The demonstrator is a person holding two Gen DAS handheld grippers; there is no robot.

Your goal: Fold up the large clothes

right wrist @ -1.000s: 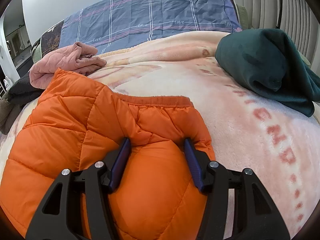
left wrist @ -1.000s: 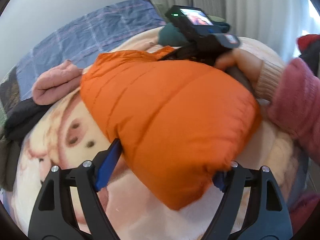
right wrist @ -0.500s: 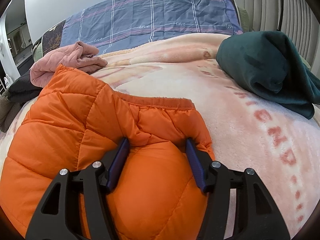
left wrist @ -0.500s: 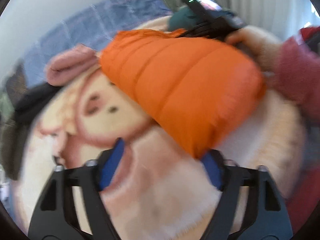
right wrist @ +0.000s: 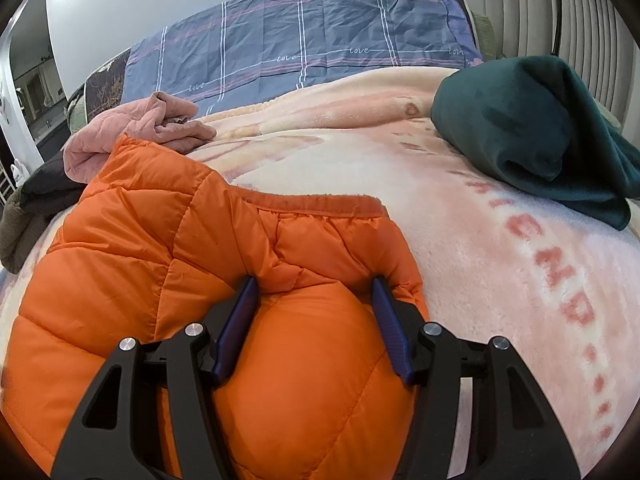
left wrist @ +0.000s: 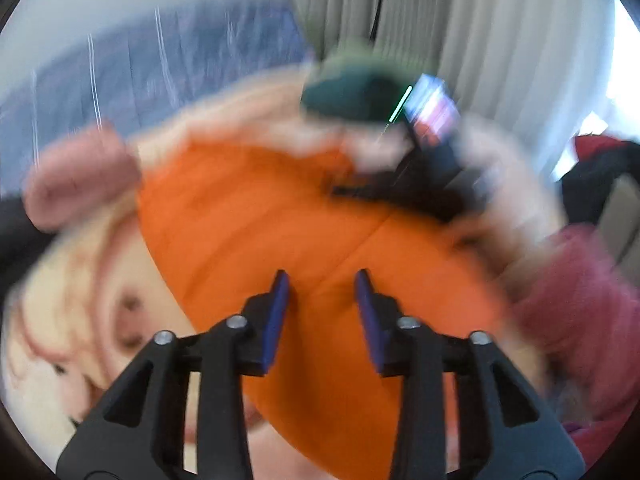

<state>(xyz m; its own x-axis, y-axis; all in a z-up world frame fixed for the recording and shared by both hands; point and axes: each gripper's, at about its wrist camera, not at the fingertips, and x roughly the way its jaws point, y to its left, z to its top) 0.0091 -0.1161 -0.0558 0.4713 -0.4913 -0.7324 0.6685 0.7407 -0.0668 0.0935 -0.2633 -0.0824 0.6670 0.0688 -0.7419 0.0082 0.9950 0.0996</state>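
A puffy orange down jacket (right wrist: 140,260) lies bunched on the pink plush blanket (right wrist: 480,264) of a bed. My right gripper (right wrist: 314,284) is shut on a thick fold of it near the elastic hem, and the padding bulges between the blue pads. In the blurred left wrist view the same orange jacket (left wrist: 260,220) fills the middle. My left gripper (left wrist: 322,284) hovers over its near part with the jaws closing. Orange fabric shows in the gap, but the pads do not visibly press on it. The right gripper's body (left wrist: 432,152) and the person's red sleeve (left wrist: 580,300) sit at the jacket's far right.
A crumpled pink garment (right wrist: 132,136) lies just beyond the jacket on the left. A dark green garment (right wrist: 528,128) sits at the back right. Dark clothes (right wrist: 36,196) hang at the left edge. A blue checked sheet (right wrist: 300,40) covers the bed's far end.
My left gripper let the jacket's near end go, swung back off it, then returned over the jacket with its jaws much narrower. The right gripper kept still with its grip on the fold.
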